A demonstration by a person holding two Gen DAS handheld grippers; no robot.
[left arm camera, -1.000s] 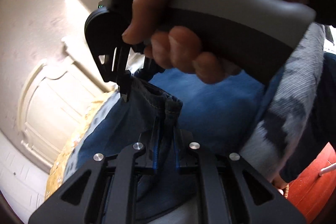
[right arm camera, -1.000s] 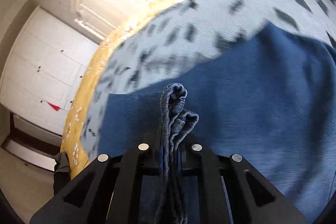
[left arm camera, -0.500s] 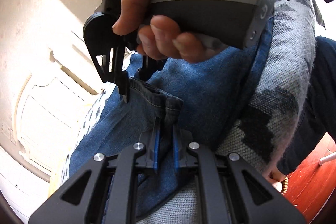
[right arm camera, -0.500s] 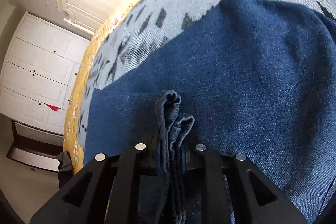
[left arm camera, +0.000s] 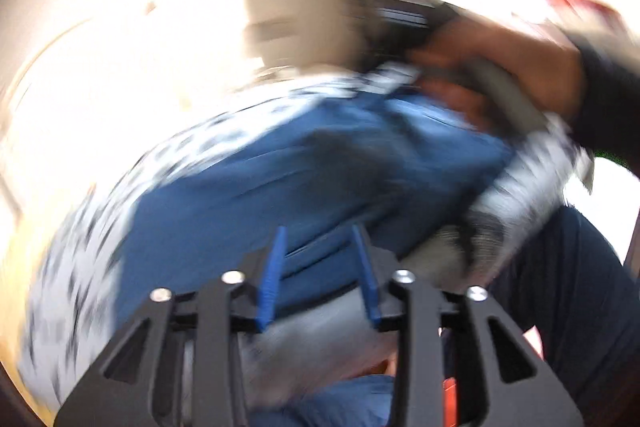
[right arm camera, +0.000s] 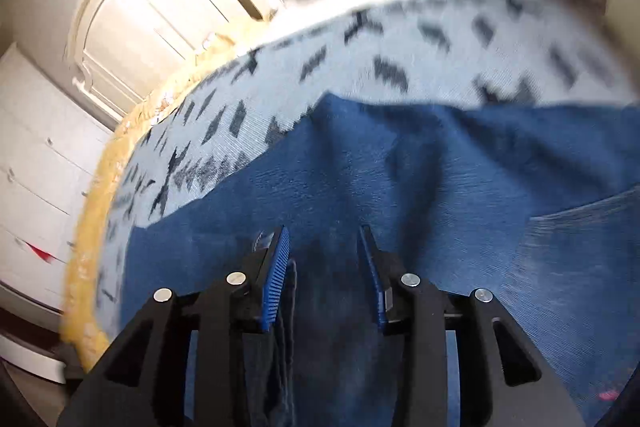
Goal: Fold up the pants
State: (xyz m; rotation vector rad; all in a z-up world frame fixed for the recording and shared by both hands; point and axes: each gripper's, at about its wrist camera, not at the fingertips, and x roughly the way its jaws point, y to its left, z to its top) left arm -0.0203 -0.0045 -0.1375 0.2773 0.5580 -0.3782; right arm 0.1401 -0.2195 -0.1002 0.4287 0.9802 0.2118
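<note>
The left gripper [left arm camera: 322, 273] is spread wide and grasps nothing; the picture from it is blurred. The right gripper [right arm camera: 325, 273] is also released, its ribbed blue pads [right arm camera: 277, 277] apart, with a fold of denim hanging just beside the left pad. The pants [right arm camera: 420, 187], blue and finely woven, lie wrinkled on a grey blanket [right arm camera: 400, 47] with dark marks. A yellow cover [right arm camera: 90, 223] edges the bed at left.
</note>
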